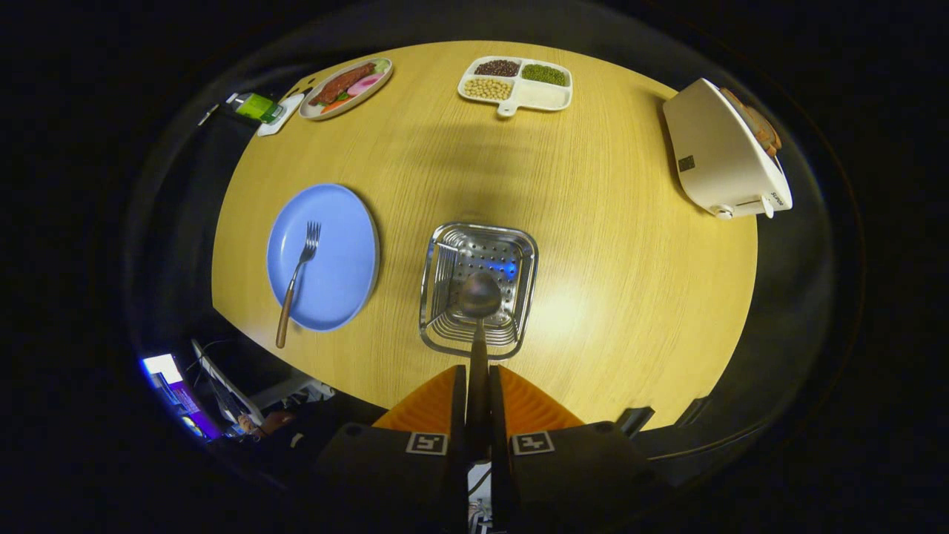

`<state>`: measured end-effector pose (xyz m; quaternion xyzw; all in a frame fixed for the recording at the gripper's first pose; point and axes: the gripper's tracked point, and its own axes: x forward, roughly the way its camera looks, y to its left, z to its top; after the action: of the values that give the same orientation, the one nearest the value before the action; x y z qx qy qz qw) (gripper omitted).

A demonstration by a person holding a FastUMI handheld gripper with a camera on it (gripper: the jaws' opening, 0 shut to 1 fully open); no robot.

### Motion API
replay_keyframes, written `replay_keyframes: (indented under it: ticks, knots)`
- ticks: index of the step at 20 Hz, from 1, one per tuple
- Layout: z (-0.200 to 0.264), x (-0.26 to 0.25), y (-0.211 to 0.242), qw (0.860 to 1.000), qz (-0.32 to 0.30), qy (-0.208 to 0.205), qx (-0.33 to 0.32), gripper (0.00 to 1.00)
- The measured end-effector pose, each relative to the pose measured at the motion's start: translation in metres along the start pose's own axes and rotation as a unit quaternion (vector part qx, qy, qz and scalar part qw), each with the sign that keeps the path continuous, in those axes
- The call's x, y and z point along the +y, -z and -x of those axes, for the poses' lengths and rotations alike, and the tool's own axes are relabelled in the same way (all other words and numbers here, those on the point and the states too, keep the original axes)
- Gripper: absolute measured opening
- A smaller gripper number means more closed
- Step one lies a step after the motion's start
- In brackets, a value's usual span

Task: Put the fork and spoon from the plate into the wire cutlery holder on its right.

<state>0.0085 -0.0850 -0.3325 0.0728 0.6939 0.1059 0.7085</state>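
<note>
Looking down on the round wooden table [630, 297] we see the gripper [478, 389] with its fingers drawn in narrow and pressed on the handle of the spoon [479, 311], one finger each side. The spoon points forward from the fingers, its bowl hanging over the open top of the wire cutlery holder [479, 288]; we can't quite tell whether the bowl is already below the rim or just above it, since the view is straight down. The holder stands just ahead of the fingers, near the table's near edge, perforated floor visible inside. To its left sits the blue plate [337, 256], close to the near-left edge and apart from the holder. The fork [296, 278] lies on the plate, tines pointing to the far side, wooden handle running back over the plate's near rim and past the table edge. At the far edge we see a divided white dish [545, 95] with beans and grains, and at the far-left edge an oval plate of food [345, 87] with a small green item [258, 106] beside it. A white toaster [723, 159] sits at the right edge, well apart from the holder.
</note>
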Motion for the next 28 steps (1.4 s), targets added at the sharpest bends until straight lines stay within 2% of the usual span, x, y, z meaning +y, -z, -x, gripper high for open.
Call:
replay_keyframes:
  ticks: [7,8,12,15,22,26,28]
  knots:
    - [0.027,-0.007,-0.033,0.992,-0.021,0.012,-0.128,0.45]
    - [0.037,0.0,-0.039,0.989,-0.024,0.003,-0.146,0.49]
    - [0.07,0.058,-0.04,0.982,-0.016,-0.049,-0.183,0.49]
    - [0.066,0.112,-0.032,0.981,-0.011,-0.08,-0.179,0.5]
    - [-0.007,0.218,-0.017,0.984,-0.021,-0.124,-0.13,0.49]
    - [-0.055,0.253,-0.021,0.986,-0.049,-0.13,-0.097,0.49]
    - [-0.072,0.256,-0.028,0.988,-0.057,-0.115,-0.085,0.5]
